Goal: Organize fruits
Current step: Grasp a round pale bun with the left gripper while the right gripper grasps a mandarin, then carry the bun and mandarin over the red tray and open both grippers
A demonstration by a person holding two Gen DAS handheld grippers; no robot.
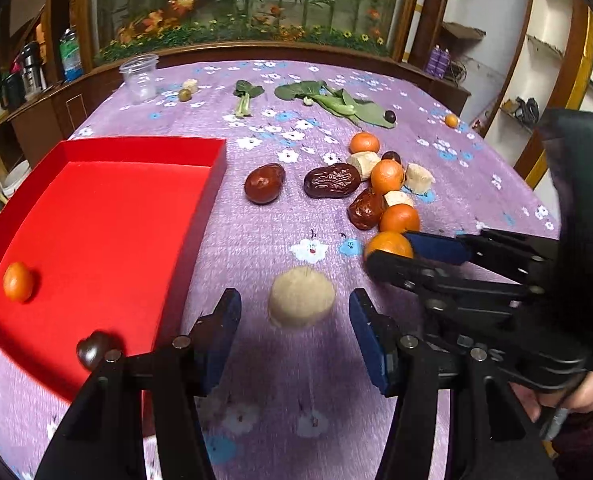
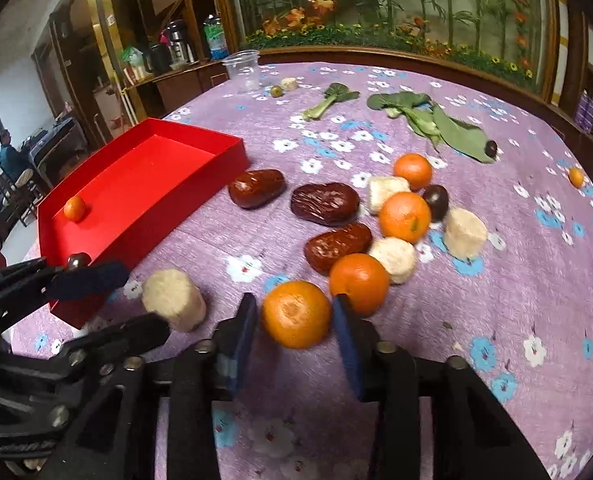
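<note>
We see the nearest orange (image 2: 296, 315) sitting on the purple flowered tablecloth (image 2: 496, 288), right between the blue pads of the right gripper (image 2: 296, 322). The jaws stand spread about as wide as the fruit; we cannot tell whether the pads touch its skin. From the left wrist view, the same orange (image 1: 388, 245) shows at the tip of the right gripper (image 1: 392, 250), partly hidden by the near finger.

The left gripper (image 1: 295, 316) is wide open and holds nothing. A pale, round banana chunk (image 1: 301, 297) lies on the cloth between its 2 fingers, with a clear gap on each side.

Just behind the nearest orange a second orange (image 2: 359, 283) touches a wrinkled red date (image 2: 337, 246) and another pale chunk (image 2: 394, 259). Farther back lie 2 more dates (image 2: 257, 188) (image 2: 324, 203), 2 more oranges (image 2: 405, 217) (image 2: 413, 171) and a dark grape (image 2: 436, 201).

The red tray (image 1: 144, 148) sits to the left. Inside it we see a small orange (image 1: 18, 281) near the left wall and a dark round fruit (image 1: 93, 349) in the near corner.

At the far side of the table lie leafy greens (image 1: 336, 102) and a clear plastic cup (image 1: 139, 78).
</note>
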